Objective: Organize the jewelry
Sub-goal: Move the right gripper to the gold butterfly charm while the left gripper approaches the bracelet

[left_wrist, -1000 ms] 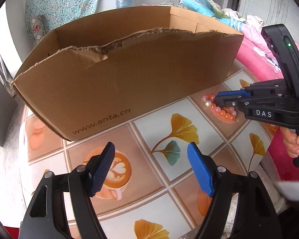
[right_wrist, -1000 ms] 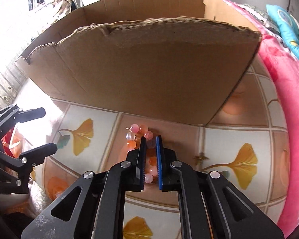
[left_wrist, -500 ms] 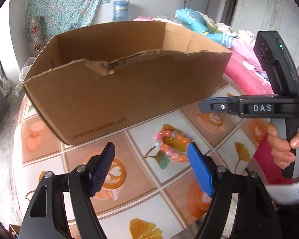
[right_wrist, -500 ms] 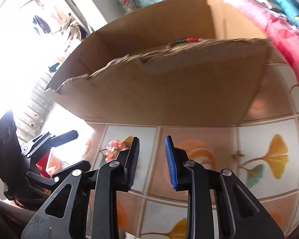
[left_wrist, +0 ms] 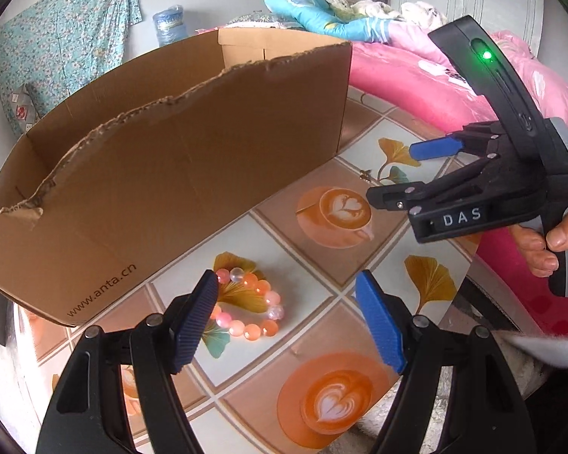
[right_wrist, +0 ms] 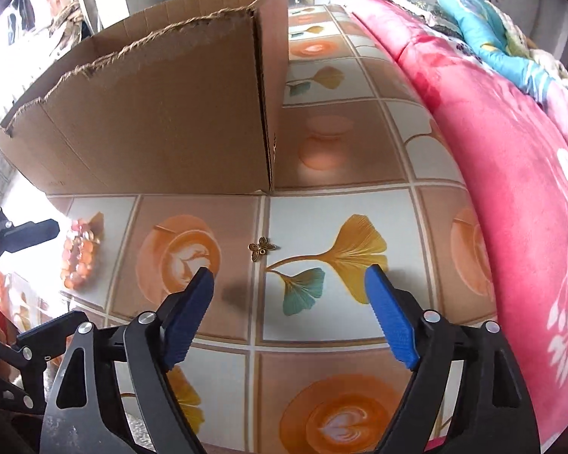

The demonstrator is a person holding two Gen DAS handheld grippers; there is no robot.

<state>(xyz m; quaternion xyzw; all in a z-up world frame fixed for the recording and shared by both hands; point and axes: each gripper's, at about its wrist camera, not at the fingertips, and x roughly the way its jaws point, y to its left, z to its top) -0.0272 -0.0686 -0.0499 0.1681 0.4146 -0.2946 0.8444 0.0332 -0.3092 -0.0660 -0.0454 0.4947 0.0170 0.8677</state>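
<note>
A bracelet of pink and orange beads [left_wrist: 246, 310] lies flat on the tiled tabletop [left_wrist: 314, 295], in front of the cardboard box [left_wrist: 170, 170]. My left gripper [left_wrist: 286, 283] hovers open above it, its left pad over the bracelet's edge. In the right wrist view the bracelet [right_wrist: 81, 253] sits far left, beside the left gripper [right_wrist: 53, 276]. A small gold butterfly charm [right_wrist: 261, 248] rests on the table just ahead of my right gripper [right_wrist: 289, 280]. Its jaws are opening wide, with nothing between them. The left wrist view also shows the charm [left_wrist: 366, 176] and the right gripper [left_wrist: 397, 174].
The brown box [right_wrist: 151, 113] has a torn top edge and fills the back of the table. A pink blanket [right_wrist: 511, 151] and pillows lie along the table's right side. A hand [left_wrist: 541, 249] holds the right gripper's handle.
The right gripper let go of the bracelet, opened wide and swung right toward the charm. The bracelet now lies on the table. The left gripper has shifted over it.
</note>
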